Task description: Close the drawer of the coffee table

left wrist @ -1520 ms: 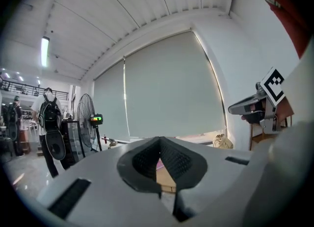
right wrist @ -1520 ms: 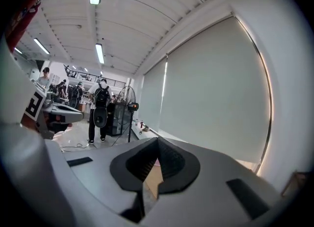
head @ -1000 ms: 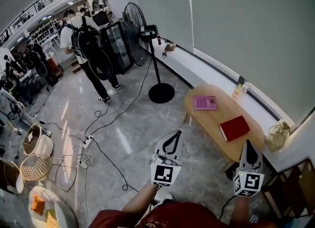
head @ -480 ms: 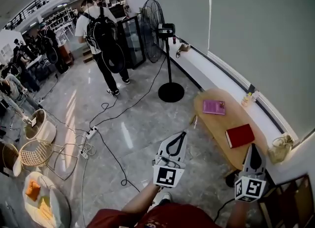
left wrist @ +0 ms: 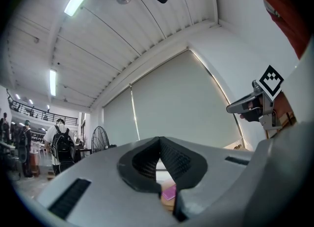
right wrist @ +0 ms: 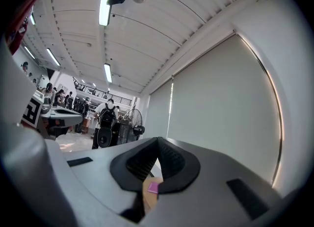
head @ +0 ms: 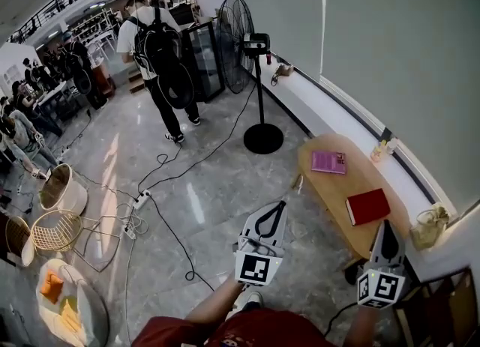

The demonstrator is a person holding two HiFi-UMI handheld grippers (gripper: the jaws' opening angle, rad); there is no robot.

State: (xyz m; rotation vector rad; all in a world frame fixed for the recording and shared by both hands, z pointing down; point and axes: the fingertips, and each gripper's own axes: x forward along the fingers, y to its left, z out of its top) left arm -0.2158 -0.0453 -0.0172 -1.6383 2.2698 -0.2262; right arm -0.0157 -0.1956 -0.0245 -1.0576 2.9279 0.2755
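The oval wooden coffee table [head: 339, 182] stands at the right by the window ledge, with a pink book [head: 328, 162] and a red book [head: 367, 207] on top. I cannot make out its drawer from here. My left gripper [head: 279, 205] hangs over the floor left of the table, shut and holding nothing. At the table's near end, my right gripper [head: 386, 225] is shut and holds nothing too. In the left gripper view the jaws meet at the tip [left wrist: 159, 138], the pink book [left wrist: 169, 191] showing below them. The right gripper view shows the same [right wrist: 158, 140].
A standing fan [head: 238, 34] with a round base [head: 263, 139] is beyond the table. A person with a backpack [head: 160, 42] stands on the floor further back. Cables [head: 174, 233] and a power strip [head: 137, 203] cross the floor; wire baskets [head: 52, 233] sit at left. A bag [head: 424, 225] is right of the table.
The head view has swung, so the table and fan sit a little further right and lower. Both grippers stay shut, roughly where they were.
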